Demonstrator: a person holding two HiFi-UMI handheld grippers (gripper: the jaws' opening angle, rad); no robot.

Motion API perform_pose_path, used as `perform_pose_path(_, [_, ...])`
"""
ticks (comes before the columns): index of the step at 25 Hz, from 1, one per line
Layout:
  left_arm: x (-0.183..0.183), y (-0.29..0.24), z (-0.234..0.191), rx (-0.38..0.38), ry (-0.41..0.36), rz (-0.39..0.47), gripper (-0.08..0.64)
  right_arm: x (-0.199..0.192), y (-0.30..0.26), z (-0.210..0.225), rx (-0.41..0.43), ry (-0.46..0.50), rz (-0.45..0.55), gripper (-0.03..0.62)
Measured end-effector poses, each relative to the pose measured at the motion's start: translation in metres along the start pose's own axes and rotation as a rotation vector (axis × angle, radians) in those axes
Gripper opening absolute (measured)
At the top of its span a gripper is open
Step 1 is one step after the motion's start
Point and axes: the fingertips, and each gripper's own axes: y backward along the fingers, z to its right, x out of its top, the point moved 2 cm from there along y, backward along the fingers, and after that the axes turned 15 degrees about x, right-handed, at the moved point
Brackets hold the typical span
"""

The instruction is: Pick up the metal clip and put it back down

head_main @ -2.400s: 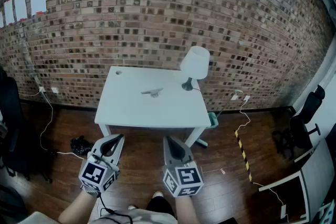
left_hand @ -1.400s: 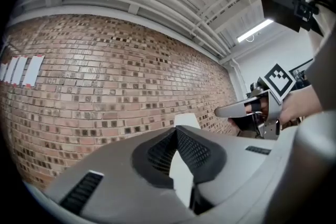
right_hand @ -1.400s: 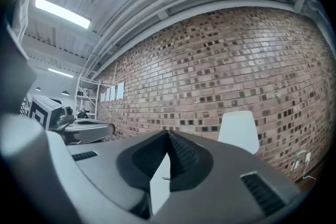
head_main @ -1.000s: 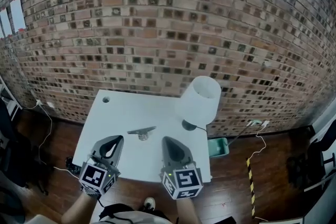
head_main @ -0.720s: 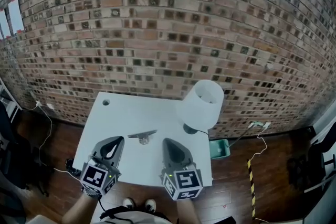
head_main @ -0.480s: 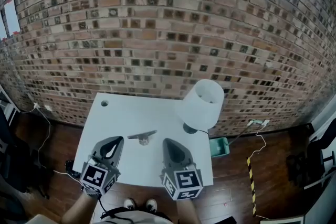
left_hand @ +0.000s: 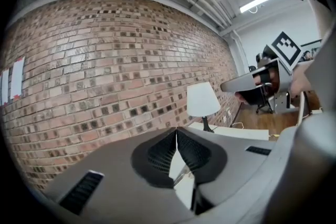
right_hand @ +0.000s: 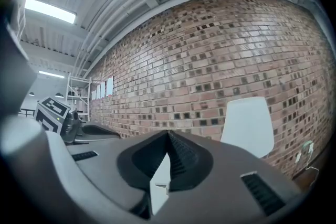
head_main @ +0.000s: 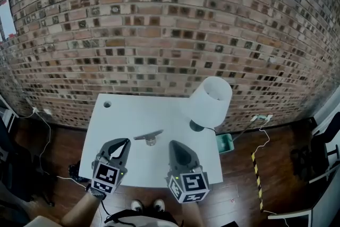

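Clip (head_main: 148,136) lies crosswise on your table (head_main: 122,114), just ahead between your left hand-held gripper (head_main: 125,141) and right hand-held gripper (head_main: 173,143), both clenched empty.

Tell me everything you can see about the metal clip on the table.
The metal clip is small, grey and metallic: a thin flat strip slanting up to the right over a small rounded part. It lies near the middle of the white table, left of the lamp. Only the table touches it.
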Motion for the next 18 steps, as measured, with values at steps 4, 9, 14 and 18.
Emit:
perform_pose_path(4, [-0.006, -0.001, -0.005, -0.032, -0.01, 0.002, 0.02, -0.013, -0.005, -0.006, -0.006, 0.016, -0.023, -0.017])
perform_pose_path(9, [-0.021, -0.006, 0.0, -0.082, -0.02, -0.019, 0.02, -0.036, -0.023, -0.002, 0.009, 0.049, -0.084, -0.016])
perform_pose_path(14, [-0.047, -0.03, 0.012, -0.102, -0.056, -0.073, 0.037, -0.05, -0.045, 0.009, 0.044, 0.027, -0.102, -0.017])
perform_pose_path(18, [-0.082, -0.062, 0.033, -0.127, -0.129, -0.158, 0.064, -0.064, -0.06, 0.027, 0.063, -0.022, -0.106, -0.015])
